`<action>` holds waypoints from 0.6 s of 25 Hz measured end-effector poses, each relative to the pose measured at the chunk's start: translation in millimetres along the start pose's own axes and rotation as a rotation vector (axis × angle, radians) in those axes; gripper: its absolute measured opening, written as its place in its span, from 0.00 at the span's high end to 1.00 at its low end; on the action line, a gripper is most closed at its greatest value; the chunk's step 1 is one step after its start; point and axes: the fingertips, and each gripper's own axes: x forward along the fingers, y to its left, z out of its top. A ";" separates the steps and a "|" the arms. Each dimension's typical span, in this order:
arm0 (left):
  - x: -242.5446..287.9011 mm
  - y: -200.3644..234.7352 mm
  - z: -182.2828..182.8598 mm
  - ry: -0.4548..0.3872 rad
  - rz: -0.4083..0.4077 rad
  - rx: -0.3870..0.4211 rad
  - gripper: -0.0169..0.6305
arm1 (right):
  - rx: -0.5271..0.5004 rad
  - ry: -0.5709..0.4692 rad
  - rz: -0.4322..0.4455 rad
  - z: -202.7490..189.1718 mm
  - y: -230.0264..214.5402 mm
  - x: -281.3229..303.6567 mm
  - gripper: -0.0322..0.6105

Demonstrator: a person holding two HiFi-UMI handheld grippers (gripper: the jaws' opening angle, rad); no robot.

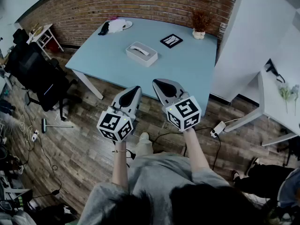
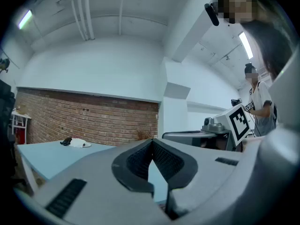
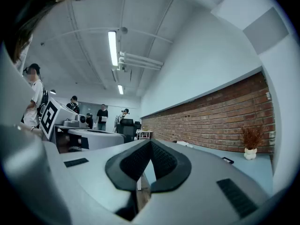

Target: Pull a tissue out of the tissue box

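Note:
The tissue box (image 1: 141, 53), white with a slot on top, sits near the middle of the light blue table (image 1: 187, 74). Both grippers hover side by side over the wooden floor, just short of the table's near edge and well away from the box. My left gripper (image 1: 136, 88) is shut with nothing between its jaws. My right gripper (image 1: 157, 82) is also shut and empty. In the left gripper view the pads of my left gripper (image 2: 151, 142) meet at the tip. The right gripper view shows my right gripper (image 3: 150, 143) the same way. Neither gripper view shows the box.
A small potted plant (image 1: 199, 26) stands at the table's far right corner, with a black framed card (image 1: 171, 41) beside it. A white plate with a dark object (image 1: 116, 26) lies at the far left. A black chair (image 1: 33, 69) stands left, a white desk (image 1: 276, 102) right.

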 end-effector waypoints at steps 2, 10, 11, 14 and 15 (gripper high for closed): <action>0.9 0.2 3.2 -0.003 -0.005 0.003 0.97 | -0.006 -0.003 -0.004 3.2 -0.8 -0.6 0.95; -2.0 -3.7 6.0 -0.009 -0.004 0.015 0.97 | -0.023 -0.013 -0.004 8.0 0.4 -5.5 0.95; -2.2 -4.4 6.3 -0.008 -0.004 0.016 0.97 | -0.024 -0.014 -0.004 8.4 0.4 -6.1 0.95; -1.8 -5.4 5.8 -0.001 -0.002 0.016 0.97 | -0.003 -0.025 0.004 9.5 -1.0 -6.4 0.95; -1.2 -5.8 4.9 0.003 -0.001 0.015 0.97 | 0.010 -0.029 0.007 9.4 -2.3 -6.4 0.95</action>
